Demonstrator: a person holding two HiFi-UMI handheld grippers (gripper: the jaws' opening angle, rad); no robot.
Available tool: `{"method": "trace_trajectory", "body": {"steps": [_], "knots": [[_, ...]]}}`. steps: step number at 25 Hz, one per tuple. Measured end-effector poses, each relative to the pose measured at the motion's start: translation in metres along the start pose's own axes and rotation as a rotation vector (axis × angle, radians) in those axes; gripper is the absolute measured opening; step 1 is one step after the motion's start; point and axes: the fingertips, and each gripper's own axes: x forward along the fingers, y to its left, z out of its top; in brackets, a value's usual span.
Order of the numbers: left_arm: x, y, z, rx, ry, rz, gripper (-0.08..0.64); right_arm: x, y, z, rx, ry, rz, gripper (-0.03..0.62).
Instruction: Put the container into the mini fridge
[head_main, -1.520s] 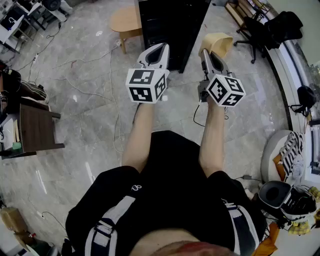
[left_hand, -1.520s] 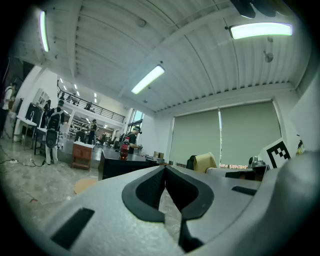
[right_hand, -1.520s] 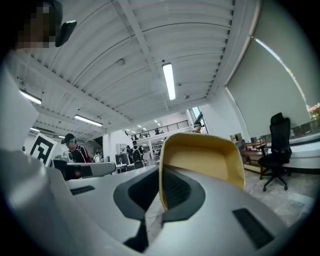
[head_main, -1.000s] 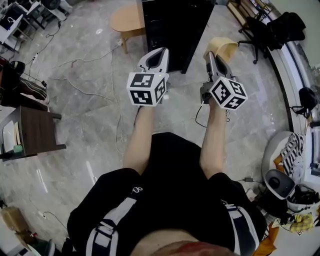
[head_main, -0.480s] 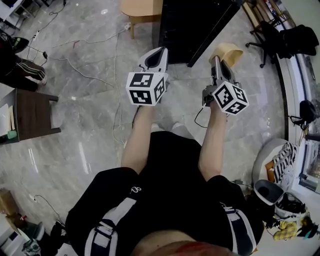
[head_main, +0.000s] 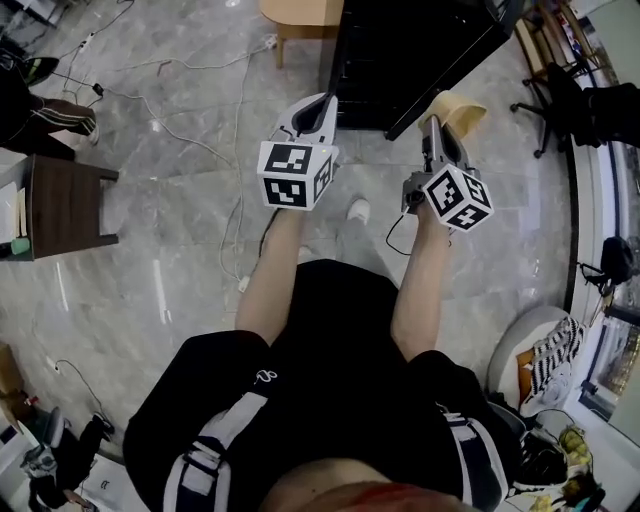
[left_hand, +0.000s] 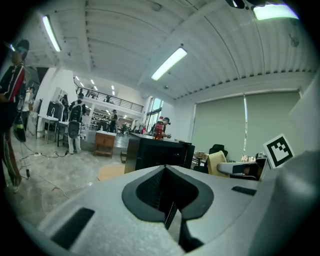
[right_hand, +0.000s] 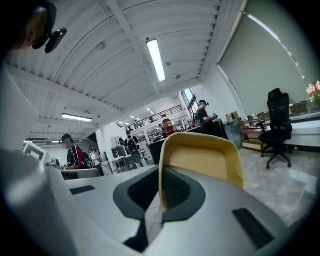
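A pale yellow container is clamped by its rim in my right gripper, held out over the floor; in the right gripper view the container rises straight out of the shut jaws of the right gripper. My left gripper is shut with nothing between its jaws, level with the right one; the left gripper shows its pads pressed together. The black mini fridge stands just beyond both grippers, seen from above, and appears ahead as a dark box.
A round wooden stool stands left of the fridge. Cables trail over the grey marble floor. A dark wooden side table is at the left, an office chair at the right. People stand far back.
I have walked forward: the fridge and stool have slid closer and toward the top centre of the head view. Both grippers keep their pose, the right one still holding the container.
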Motion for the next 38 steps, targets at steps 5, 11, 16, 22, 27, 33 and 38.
{"method": "trace_trajectory", "body": {"steps": [5,11,16,22,27,33,38], "knots": [[0.069,-0.005,0.019,0.028,-0.003,0.008,0.006,0.058,-0.049,0.025,0.025,-0.015,0.028,0.014],[0.152,-0.027,0.031,0.020,0.010,0.002,0.006,0.115,-0.104,0.045,0.046,0.027,0.097,0.014],[0.190,-0.036,0.008,0.015,0.066,0.003,0.006,0.140,-0.137,0.023,0.089,0.090,0.100,0.014],[0.220,-0.023,-0.029,-0.035,0.166,0.011,0.006,0.157,-0.158,-0.006,0.118,0.158,0.080,0.014],[0.232,-0.015,-0.062,-0.053,0.252,-0.016,0.006,0.167,-0.166,-0.039,0.128,0.229,0.055,0.014],[0.238,0.007,-0.091,-0.102,0.309,-0.004,0.006,0.182,-0.151,-0.076,0.044,0.350,0.102,0.014],[0.241,0.021,-0.107,-0.128,0.339,0.001,0.006,0.199,-0.128,-0.117,-0.126,0.515,0.245,0.014]]}}
